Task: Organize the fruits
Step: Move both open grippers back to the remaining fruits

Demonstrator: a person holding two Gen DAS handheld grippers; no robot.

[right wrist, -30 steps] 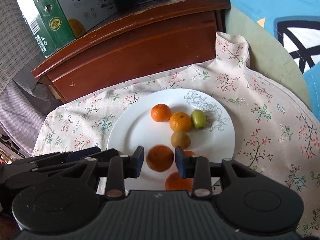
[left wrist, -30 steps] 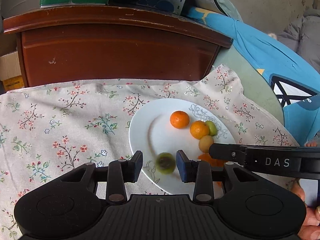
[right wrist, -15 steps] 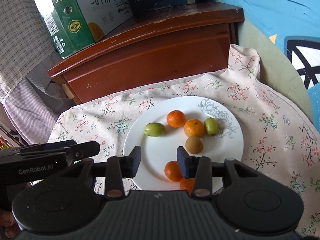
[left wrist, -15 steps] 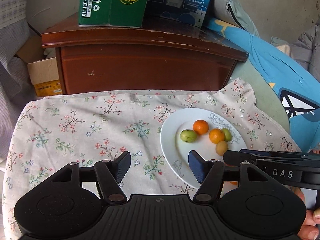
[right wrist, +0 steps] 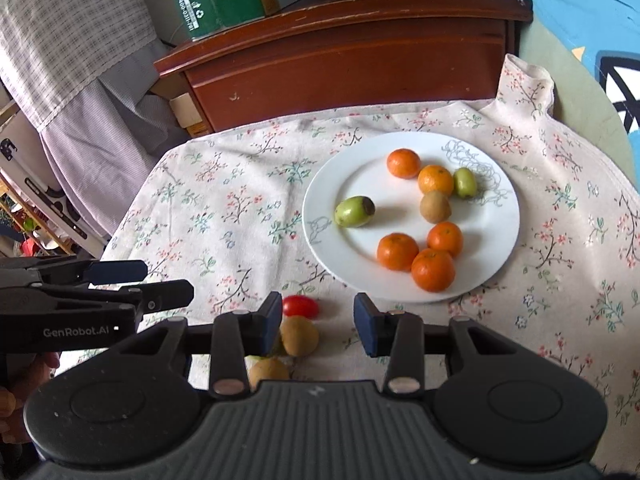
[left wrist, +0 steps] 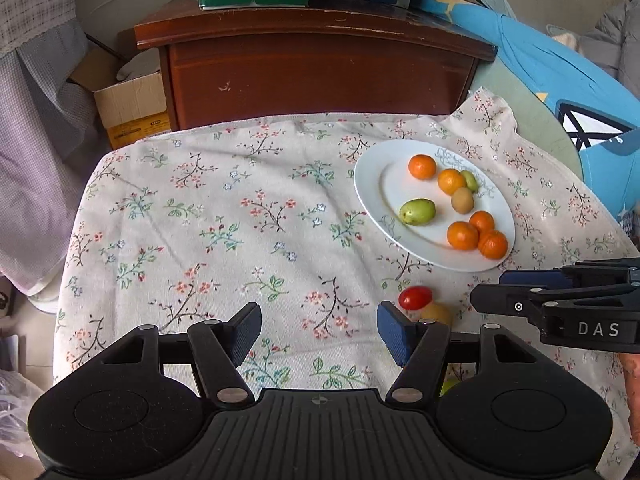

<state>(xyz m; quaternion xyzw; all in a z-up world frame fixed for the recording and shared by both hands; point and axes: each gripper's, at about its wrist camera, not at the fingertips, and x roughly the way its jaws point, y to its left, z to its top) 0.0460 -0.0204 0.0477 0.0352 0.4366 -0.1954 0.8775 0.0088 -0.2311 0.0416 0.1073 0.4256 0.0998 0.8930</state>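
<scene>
A white plate on the cloth-covered counter holds five oranges, two kiwis and a green fruit lying lengthwise, dark tip pointing right. A red tomato and a kiwi sit off the plate, partly hidden behind the right tongs, which gape wide and empty. The left tongs are also wide and empty.

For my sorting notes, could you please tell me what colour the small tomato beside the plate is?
Red; the tomato shows best in the right wrist view.
</scene>
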